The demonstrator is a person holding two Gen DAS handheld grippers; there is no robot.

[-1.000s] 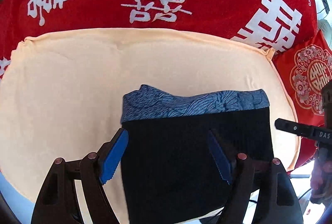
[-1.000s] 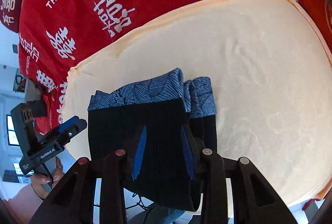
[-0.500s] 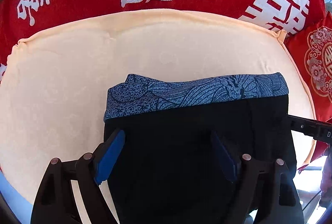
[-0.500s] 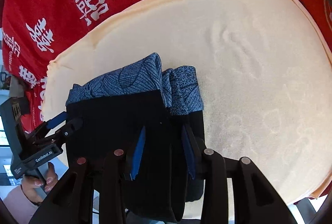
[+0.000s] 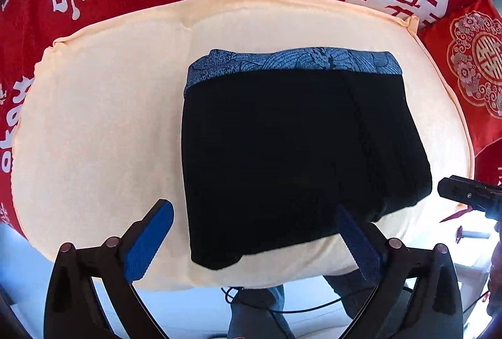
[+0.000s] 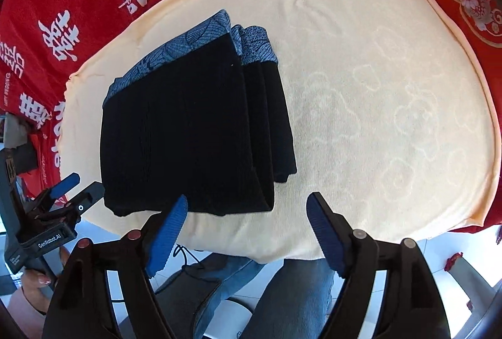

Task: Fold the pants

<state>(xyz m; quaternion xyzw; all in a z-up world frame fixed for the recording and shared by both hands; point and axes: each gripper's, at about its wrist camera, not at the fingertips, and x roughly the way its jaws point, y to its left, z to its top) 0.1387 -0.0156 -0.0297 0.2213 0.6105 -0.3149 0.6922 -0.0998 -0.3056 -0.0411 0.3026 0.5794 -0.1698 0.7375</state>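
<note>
Pants (image 5: 298, 144) lie folded in a compact stack on the cream cushion (image 5: 94, 119) (patterned waistband at far edge). Left gripper (image 5: 254, 232) and right gripper (image 6: 248, 226) have just been opening; fingers spread, nothing between. Folding appears finished.

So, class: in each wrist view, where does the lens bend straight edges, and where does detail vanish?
Left wrist view: the cream cushion bulges into an oval; the black pants show almost no detail. Right wrist view: the same bulge; the floor below looks washed out.
</note>
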